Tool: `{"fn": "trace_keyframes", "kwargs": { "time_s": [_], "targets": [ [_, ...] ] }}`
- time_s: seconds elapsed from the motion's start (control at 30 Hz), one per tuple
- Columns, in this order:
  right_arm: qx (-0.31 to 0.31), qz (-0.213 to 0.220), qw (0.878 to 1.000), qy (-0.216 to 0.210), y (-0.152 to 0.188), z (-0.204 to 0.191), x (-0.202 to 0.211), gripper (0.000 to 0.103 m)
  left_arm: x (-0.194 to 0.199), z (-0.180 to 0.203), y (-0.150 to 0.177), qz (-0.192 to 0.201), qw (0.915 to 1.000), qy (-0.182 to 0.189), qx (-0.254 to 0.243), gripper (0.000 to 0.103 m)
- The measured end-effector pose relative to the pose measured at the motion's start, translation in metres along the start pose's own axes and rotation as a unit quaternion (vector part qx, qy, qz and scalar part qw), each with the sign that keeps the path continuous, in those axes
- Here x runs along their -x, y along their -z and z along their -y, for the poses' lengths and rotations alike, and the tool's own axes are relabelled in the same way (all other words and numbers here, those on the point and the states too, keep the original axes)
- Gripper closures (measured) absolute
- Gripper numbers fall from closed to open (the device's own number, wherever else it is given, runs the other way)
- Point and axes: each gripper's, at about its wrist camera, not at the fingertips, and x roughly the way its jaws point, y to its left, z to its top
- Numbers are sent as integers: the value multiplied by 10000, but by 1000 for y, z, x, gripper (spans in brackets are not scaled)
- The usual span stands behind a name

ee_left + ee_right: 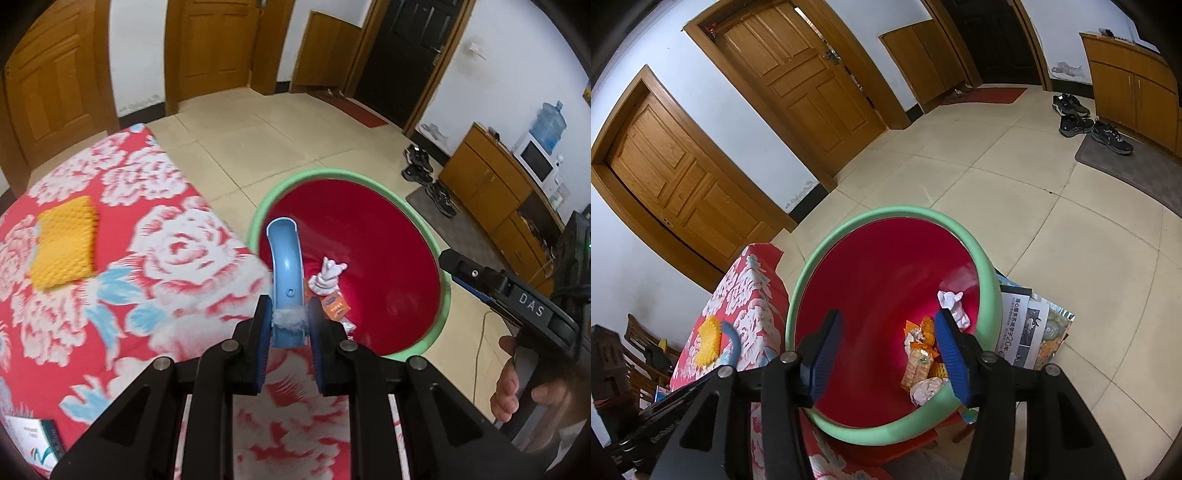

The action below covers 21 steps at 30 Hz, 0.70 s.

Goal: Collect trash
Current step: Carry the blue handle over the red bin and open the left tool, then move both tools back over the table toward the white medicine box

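The left gripper (287, 325) is clamped on the lower end of a curved blue plastic piece (284, 266), a tuft of white fluff caught between the pads where they press it. The piece arches up and away, over the edge of the table (177, 258) with its red floral cloth and toward the basin.

The right gripper (886, 354) hangs over the basin with its jaws apart and nothing between them. A hand (517, 384) grips its handle at the right edge of the left wrist view.

Just beside the table stands the red basin with a green rim (886, 218). Inside lie the collected scraps: a crumpled white tissue (953, 304), orange snack wrappers (919, 358) and another wad of white paper (925, 391).

On the table farther left lies a yellow knitted cloth (64, 245). A printed cardboard box (1034, 332) lies on the tiled floor next to the basin. Beyond it are dark shoes (1075, 123) near a mat, wooden cabinets, and wooden doors along the wall.
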Motion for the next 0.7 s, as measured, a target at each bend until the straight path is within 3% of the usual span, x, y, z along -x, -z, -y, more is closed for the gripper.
{"fn": "trace_keyframes", "kwargs": {
  "time_s": [0.2,0.27,0.7],
  "targets": [
    [-79,5,10000,-2,0,5,2,46,-18,16,-7,-24,9996,70,-259,83],
    [-110,0,9999,-3,1,6,2,45,-21,18,-8,-41,9996,67,-272,75],
    [-153,-11,9999,-70,5,6,8,38,-1,0,-3,69,9999,-44,148,73]
  ]
}}
